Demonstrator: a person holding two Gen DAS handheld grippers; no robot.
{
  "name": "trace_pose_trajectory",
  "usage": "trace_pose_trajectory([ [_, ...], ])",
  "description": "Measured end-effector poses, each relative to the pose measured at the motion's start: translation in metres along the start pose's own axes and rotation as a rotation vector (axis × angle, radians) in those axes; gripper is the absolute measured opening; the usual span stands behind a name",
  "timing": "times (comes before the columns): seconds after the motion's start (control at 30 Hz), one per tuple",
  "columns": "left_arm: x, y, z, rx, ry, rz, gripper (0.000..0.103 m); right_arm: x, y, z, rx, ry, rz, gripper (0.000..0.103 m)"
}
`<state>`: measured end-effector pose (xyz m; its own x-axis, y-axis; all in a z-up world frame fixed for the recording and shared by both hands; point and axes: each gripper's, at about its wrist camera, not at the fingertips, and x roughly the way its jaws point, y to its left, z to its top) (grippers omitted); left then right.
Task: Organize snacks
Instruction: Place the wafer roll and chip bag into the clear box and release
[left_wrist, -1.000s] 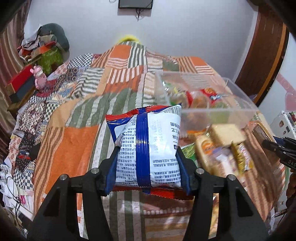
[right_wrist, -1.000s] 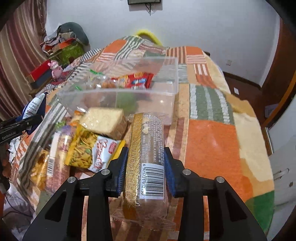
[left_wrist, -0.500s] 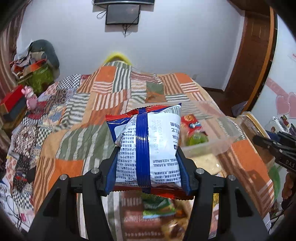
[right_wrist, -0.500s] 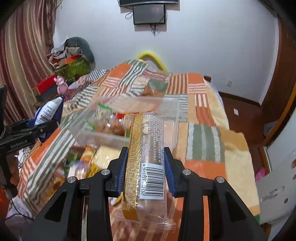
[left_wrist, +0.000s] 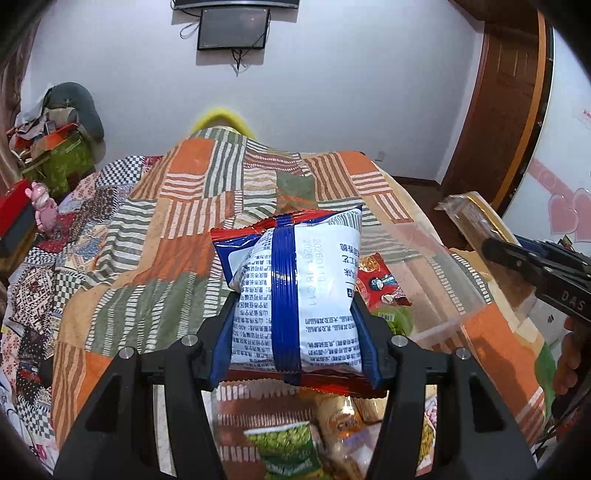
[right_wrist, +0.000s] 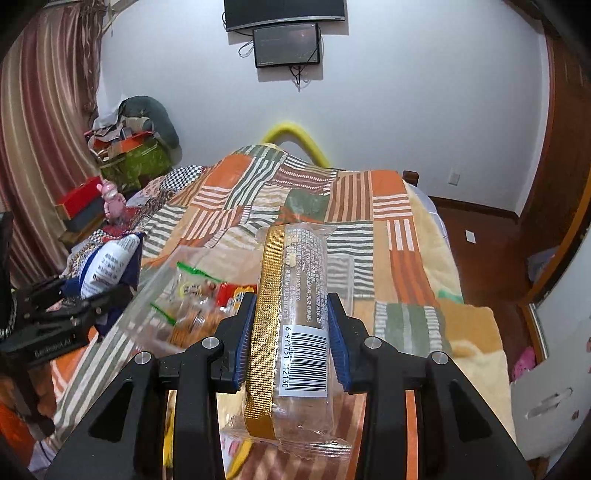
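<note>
The left gripper (left_wrist: 293, 325) was closed on a white and blue bag (left_wrist: 295, 291), its pads pressed against the bag's two sides and the bag's blue seam running away from the camera, along the fingers. From that view the clear bin (left_wrist: 436, 295) lay to the right and a little farther off, low on the quilt (left_wrist: 177, 221), with a red packet (left_wrist: 380, 280) and a green one inside. More loose snacks (left_wrist: 291, 446) lay near, under the bag.

The right gripper (right_wrist: 291, 334) was clamped on a long clear-wrapped cake (right_wrist: 295, 314), long axis also pointing forward along the fingers, barcode toward the camera. In this view the bin (right_wrist: 155, 295) sat just to the left and beyond the fingertips, its open top facing up.

So the bin lay between the two hands, seemingly closer to the right one. I judged the coming move to be a drop into it, each snack carried inward and over the rim, the left bag rightward, the cake leftward
</note>
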<state>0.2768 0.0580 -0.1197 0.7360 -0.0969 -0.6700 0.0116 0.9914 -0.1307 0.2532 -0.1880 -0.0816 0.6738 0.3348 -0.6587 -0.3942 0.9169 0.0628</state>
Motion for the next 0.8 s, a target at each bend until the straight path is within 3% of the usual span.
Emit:
trace_pose_trajectory([
  [0.4, 0.047, -0.001, 0.000, -0.007, 0.076, -0.007, 0.056, 0.056, -0.007, -0.003, 0.038, 0.087, -0.020, 0.034],
  [0.8, 0.051, -0.008, 0.002, -0.004, 0.079, -0.006, 0.060, 0.069, -0.015, -0.005, 0.034, 0.132, -0.024, 0.035],
])
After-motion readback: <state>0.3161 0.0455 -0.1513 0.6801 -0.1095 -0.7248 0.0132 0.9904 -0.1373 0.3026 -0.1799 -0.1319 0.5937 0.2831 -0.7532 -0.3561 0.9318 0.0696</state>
